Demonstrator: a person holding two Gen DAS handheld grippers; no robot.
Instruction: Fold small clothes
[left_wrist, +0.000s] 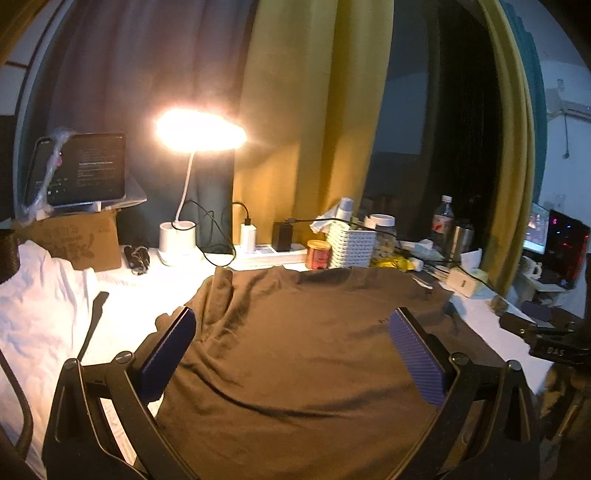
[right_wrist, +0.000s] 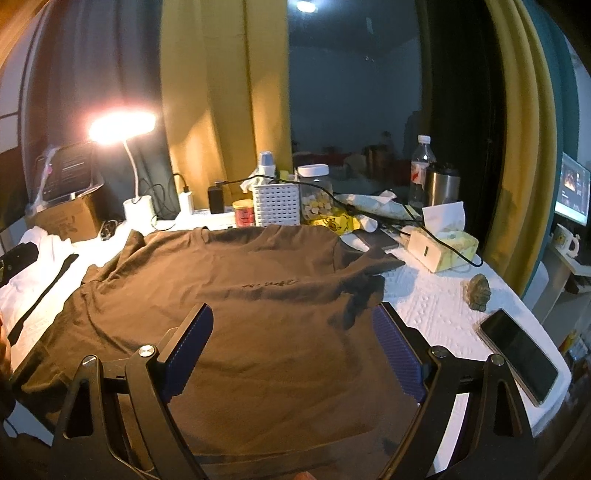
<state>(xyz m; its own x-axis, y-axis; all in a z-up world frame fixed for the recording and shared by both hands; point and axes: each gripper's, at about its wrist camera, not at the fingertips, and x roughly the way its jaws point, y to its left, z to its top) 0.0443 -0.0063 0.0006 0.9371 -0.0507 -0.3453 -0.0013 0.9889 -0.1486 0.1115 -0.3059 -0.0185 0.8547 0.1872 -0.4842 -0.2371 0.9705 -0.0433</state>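
A brown T-shirt (left_wrist: 295, 350) lies spread flat on the white-covered table, collar toward the far clutter; it also shows in the right wrist view (right_wrist: 240, 306), with small dark lettering on the chest. My left gripper (left_wrist: 291, 325) is open and empty, its blue-padded fingers (left_wrist: 173, 350) hovering over the shirt's left part. My right gripper (right_wrist: 291, 321) is open and empty above the shirt's lower right part. The right sleeve (right_wrist: 369, 266) is crumpled on the table.
White clothes (left_wrist: 37, 314) lie at the left. A lit desk lamp (left_wrist: 201, 129), a cardboard box with a tablet (left_wrist: 85, 170), a white basket (right_wrist: 275, 203), a jar, bottles and a tissue box (right_wrist: 443, 247) line the back. A phone (right_wrist: 517, 354) and a small figurine (right_wrist: 478, 291) lie at the right.
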